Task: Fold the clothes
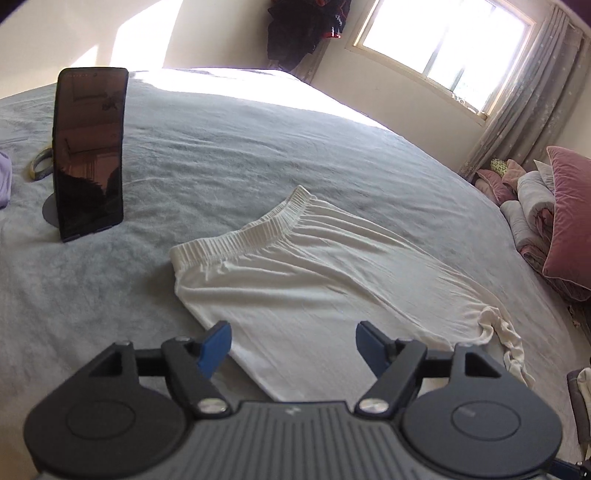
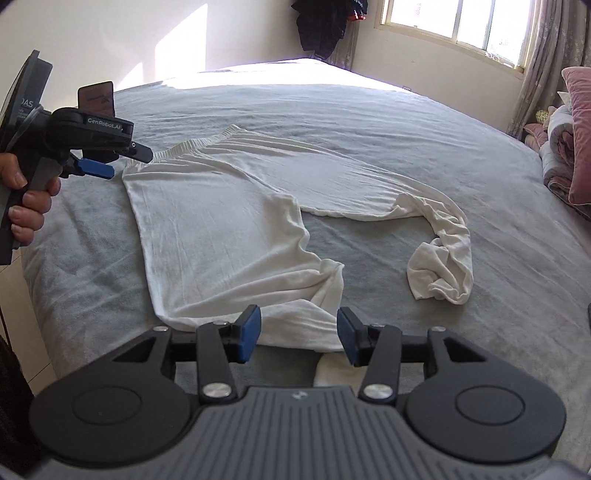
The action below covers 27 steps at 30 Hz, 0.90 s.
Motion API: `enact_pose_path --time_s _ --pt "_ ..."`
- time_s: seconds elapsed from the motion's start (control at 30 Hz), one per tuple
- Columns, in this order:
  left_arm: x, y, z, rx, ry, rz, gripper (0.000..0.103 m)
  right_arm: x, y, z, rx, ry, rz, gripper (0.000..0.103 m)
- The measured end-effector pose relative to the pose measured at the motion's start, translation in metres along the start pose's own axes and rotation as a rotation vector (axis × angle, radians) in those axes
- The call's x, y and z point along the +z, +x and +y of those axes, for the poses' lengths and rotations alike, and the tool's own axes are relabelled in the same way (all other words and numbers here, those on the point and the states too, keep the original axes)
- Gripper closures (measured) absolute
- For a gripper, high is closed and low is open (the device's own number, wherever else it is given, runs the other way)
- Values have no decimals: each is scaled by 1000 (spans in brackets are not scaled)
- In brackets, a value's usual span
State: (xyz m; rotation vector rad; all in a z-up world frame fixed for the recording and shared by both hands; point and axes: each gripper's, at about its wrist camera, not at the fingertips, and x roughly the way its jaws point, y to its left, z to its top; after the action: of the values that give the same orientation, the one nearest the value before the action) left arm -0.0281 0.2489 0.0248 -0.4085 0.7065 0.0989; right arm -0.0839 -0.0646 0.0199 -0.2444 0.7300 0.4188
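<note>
White knit trousers lie flat on grey bedspread, long axis left–right; left gripper nearer waistband, right gripper nearer legs, both agape, empty.

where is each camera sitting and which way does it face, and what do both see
Left wrist: on the left gripper, looking forward and down across the grey bed at the white pants and a propped phone; only its own open blue pads show.
Right wrist: on the right gripper, facing the same way over the pants' legs; its open pads show, plus the person's left hand holding the other gripper.
Shared: bed, pants, phone, window, hanging dark clothes.
</note>
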Motion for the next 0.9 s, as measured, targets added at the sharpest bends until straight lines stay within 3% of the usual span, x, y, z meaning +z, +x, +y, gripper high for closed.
enact_pose_path --time_s 0.13,0.23,0.3,0.37,0.43,0.7,0.77,0.9 --pt "-20 9 -40 -151 149 101 28 -9 9 -31 22 65 36 53" --pt "-32 15 -62 -236 214 162 28 -19 19 -46 118 140 79 54" --pt "-40 19 -76 -292 252 202 28 -25 26 -53 157 187 103 68" --pt "-46 22 -86 -327 278 230 28 -27 30 -57 158 204 122 91" --pt "-50 24 -97 -347 301 251 28 -27 27 -59 164 205 121 97" --pt "-47 40 -118 -395 294 310 31 -22 13 -53 321 198 90 98" --pt "-45 45 -121 -413 284 349 43 -25 18 -45 370 203 122 98" --pt "-46 49 -124 -446 267 382 49 -28 24 -29 438 206 161 99"
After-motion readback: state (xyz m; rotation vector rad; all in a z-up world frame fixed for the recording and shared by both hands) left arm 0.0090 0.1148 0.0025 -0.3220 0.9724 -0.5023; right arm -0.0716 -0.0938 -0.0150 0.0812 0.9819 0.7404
